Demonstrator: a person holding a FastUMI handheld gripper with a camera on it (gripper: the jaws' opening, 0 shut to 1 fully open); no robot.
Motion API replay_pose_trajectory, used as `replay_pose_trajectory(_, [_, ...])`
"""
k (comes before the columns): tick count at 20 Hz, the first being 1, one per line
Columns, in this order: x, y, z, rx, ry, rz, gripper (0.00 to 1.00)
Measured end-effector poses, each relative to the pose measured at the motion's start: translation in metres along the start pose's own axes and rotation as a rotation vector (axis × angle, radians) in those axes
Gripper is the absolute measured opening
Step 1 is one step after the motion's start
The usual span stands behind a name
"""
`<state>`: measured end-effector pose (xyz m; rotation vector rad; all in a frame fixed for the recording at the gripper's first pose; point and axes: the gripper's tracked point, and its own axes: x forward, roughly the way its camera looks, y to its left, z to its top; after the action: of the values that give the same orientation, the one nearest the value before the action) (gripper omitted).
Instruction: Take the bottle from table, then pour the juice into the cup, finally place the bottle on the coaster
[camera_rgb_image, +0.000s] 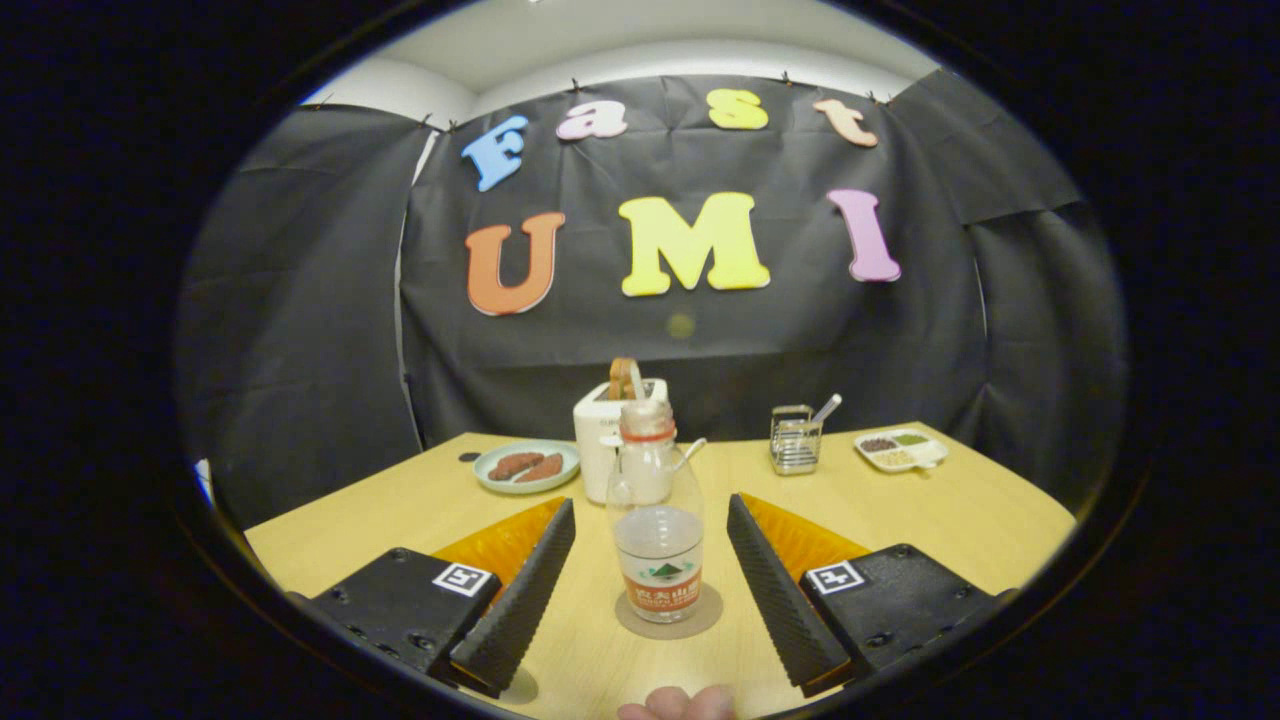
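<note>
the bottle (656, 520) stands upright on a round coaster (668, 612) on the wooden table (960, 520), squarely between the two fingers of the gripper (650, 580) and touching neither. it is clear plastic with a red ring at the neck and a printed label low on the body; liquid fills only the lower part, so it looks light and a little top-free, likely to dent under a hard squeeze and to slip if taken by the smooth shoulder. the ribbed pads (530, 580) would bite best across the labelled lower body, where the wall is straight and the weight sits. the jaws stand wide apart, holding nothing, with clear room either side of the bottle. since the bottle already rests on the coaster, the task looks either finished or not yet begun; the frame does not settle which. just behind the bottle stands a white cup-like vessel (645, 470) with a handle, and beyond that a white toaster (605, 430). a green plate (527, 466) with brown pieces lies to one side, a wire holder (795, 440) and a divided dish (901, 449) to the other. fingertips of a hand (677, 703) show below the gripper.
</note>
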<state>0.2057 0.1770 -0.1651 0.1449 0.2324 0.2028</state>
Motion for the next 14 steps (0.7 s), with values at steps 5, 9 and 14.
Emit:
replay_pose_trajectory(5, [-0.082,0.008,0.073,-0.024,-0.153,-0.053,0.99])
replay_pose_trajectory(9, [-0.137,0.011,0.083,-0.063,-0.166,-0.086,0.99])
replay_pose_trajectory(14, [-0.179,0.004,0.088,-0.054,-0.209,-0.111,0.99])
